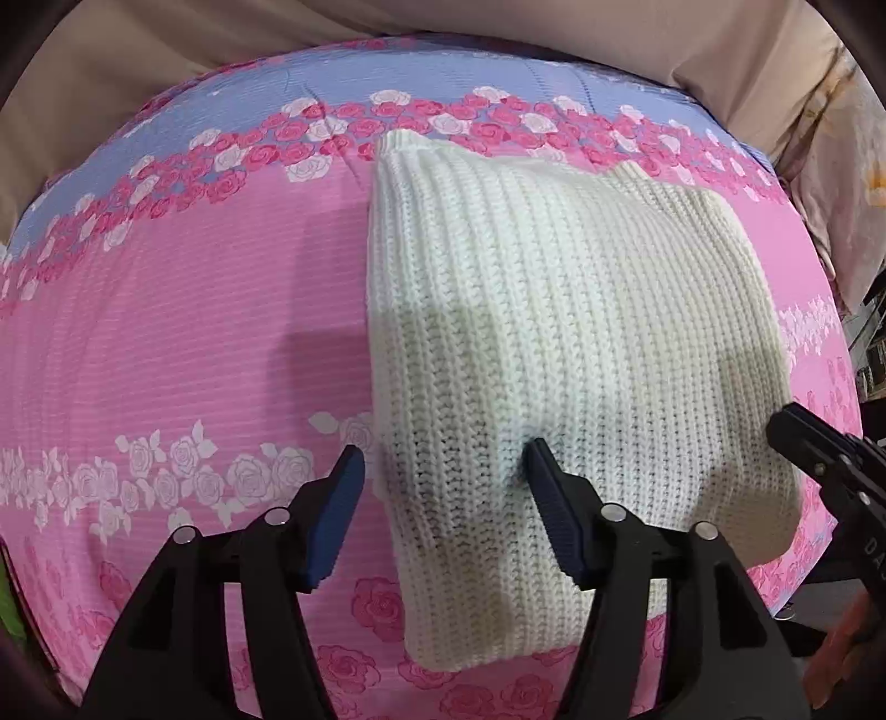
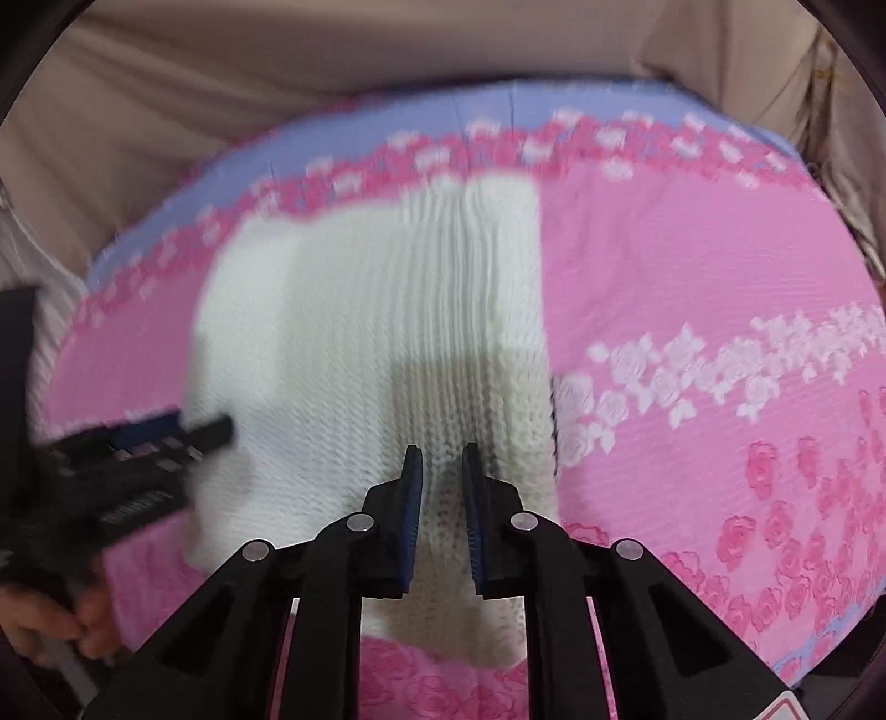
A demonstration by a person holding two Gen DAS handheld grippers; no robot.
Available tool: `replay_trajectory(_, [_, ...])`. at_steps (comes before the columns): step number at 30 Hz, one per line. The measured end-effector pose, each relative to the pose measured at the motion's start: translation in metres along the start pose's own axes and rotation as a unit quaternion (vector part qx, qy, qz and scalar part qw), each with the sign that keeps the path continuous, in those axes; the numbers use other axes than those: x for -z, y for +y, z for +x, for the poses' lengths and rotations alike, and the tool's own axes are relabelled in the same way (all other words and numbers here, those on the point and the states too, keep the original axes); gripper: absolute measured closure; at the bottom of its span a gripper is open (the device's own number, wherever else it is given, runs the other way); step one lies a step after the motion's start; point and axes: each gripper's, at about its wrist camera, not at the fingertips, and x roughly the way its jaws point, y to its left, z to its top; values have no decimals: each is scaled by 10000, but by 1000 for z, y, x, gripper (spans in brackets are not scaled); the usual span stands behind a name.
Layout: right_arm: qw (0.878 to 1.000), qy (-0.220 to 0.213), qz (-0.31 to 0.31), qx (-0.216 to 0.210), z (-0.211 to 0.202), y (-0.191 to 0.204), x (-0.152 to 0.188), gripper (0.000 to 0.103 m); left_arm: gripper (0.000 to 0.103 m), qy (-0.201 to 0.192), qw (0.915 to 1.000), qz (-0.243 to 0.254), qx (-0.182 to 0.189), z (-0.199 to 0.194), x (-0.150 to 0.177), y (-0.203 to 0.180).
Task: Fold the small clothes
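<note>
A cream ribbed knit garment [image 1: 554, 343] lies folded into a rough rectangle on a pink rose-print sheet [image 1: 183, 343]. My left gripper [image 1: 443, 459] is open and straddles the garment's near left edge, one finger [image 1: 548, 487] over the knit, the other [image 1: 343, 487] over the sheet. In the right wrist view the garment [image 2: 365, 343] is blurred. My right gripper [image 2: 442, 465] hovers over its near right part with the jaws a narrow gap apart, knit showing between them, nothing held. The right gripper also shows at the right edge of the left wrist view [image 1: 830, 465], and the left gripper at the left of the right wrist view [image 2: 138, 443].
The sheet has a blue band with roses along its far side [image 1: 443, 83]. Beige fabric [image 1: 498, 22] lies beyond it. A person's hand [image 2: 50, 626] holds the left gripper. Cluttered items show at the far right edge [image 1: 869, 354].
</note>
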Motion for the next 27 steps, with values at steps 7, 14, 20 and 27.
replay_trajectory(7, [9992,351,172,38,20,-17,3,93,37,11,9993,126,-341,2,-2,-11])
replay_trajectory(14, [9980,563,-122,254,44,-16,-4,94,37,20,9994,37,-337,2,0,-11])
replay_trajectory(20, [9996,185,197,-82,15,-14,-31,89,35,18,9991,148,-395,1,0,-11])
replay_trajectory(27, [9971,343,673,-26,49,-40,-64,57,34,3,9987,198,-474,1,0,-13])
